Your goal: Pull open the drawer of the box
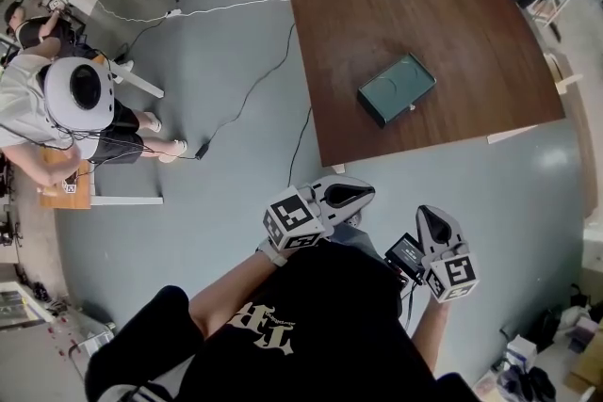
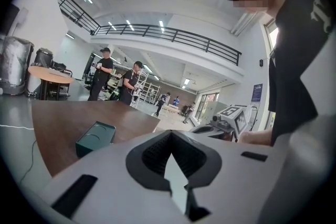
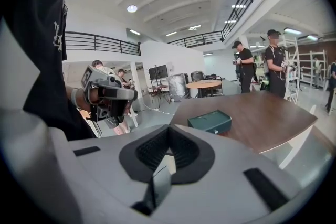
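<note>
This is a big test lab in a tall hall. The grey floor (image 1: 217,202) is bare, with a white cable (image 1: 226,8) lying across it at the upper left. A balcony rail (image 2: 173,35) runs high along the wall. Metal shelves (image 3: 311,68) stand far right. At the left sits a person in a white headset (image 1: 57,108).

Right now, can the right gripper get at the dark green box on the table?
Probably not yet: the right gripper sits near the person's body, short of the brown wooden table. Nothing blocks the dark green rectangular box.
</note>
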### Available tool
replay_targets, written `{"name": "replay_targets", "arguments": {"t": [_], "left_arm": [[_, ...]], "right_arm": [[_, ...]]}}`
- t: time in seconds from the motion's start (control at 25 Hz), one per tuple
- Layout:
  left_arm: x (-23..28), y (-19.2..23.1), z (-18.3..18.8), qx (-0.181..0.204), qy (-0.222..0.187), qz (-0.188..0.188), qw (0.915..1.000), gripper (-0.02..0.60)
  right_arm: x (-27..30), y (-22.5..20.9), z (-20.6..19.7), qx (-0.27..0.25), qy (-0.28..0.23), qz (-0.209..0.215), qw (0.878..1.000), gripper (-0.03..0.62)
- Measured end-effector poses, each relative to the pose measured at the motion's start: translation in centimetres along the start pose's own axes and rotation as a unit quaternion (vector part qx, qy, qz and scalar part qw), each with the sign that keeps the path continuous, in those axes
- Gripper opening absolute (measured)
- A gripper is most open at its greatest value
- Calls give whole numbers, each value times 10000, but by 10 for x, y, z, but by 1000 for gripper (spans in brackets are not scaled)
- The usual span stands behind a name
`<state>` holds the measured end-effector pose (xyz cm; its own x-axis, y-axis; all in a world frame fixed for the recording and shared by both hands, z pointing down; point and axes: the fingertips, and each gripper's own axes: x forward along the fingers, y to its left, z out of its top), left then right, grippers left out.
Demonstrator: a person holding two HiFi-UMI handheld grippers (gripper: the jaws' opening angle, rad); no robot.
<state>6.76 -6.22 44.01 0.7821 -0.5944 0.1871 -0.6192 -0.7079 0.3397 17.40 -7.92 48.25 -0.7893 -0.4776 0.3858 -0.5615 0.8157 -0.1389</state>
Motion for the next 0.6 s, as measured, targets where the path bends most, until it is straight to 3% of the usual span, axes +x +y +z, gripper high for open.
{"name": "replay_targets", "arguments": {"t": [0.28, 0.6], "left_arm": [[-13, 3, -3, -61, 69, 222, 9997, 5], [0, 0, 5, 57, 123, -115, 9998, 5]], "right_arm": [[9, -10, 8, -232, -74, 86, 9997, -12], [30, -23, 18, -340, -181, -103, 9992, -11]]}}
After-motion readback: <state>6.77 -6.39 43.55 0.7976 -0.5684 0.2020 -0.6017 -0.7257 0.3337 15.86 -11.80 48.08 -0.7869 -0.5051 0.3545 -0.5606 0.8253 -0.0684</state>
